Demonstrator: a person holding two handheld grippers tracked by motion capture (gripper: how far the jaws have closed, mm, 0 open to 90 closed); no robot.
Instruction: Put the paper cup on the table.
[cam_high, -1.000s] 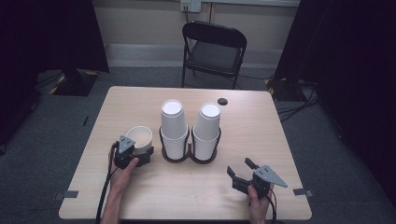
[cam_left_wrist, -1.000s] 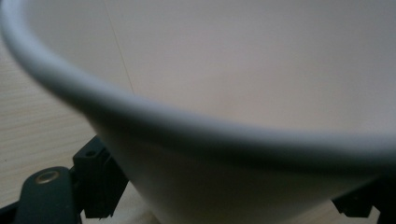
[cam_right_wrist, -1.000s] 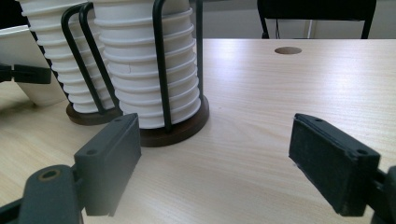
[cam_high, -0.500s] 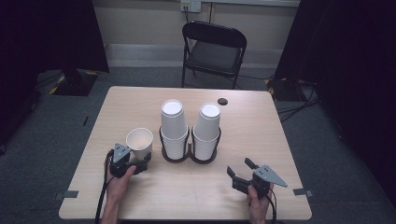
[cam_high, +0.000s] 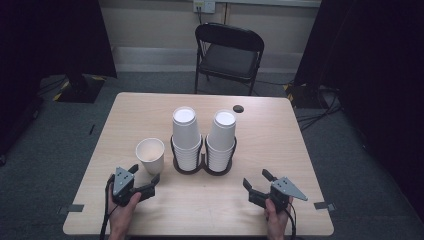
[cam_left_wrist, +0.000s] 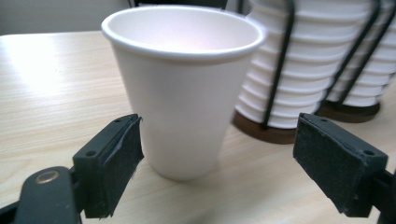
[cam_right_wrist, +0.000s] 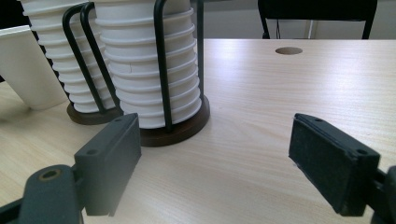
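Left tongs (cam_high: 146, 179) spread wide, apparently just clear of paper cup (cam_high: 150, 155), right tongs (cam_high: 258, 181) spread, empty

The table (cam_high: 280, 150) is pale matt wood; the cup (cam_left_wrist: 182, 88) is smooth white paper; the cup holder (cam_right_wrist: 161, 60) is black metal wire on a dark wood base.

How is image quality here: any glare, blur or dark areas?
High view: table evenly lit, surroundings dark. Left gripper view: single cup sharp, glare on the wood at left. Right gripper view: cup stacks clear, the near pads soft.
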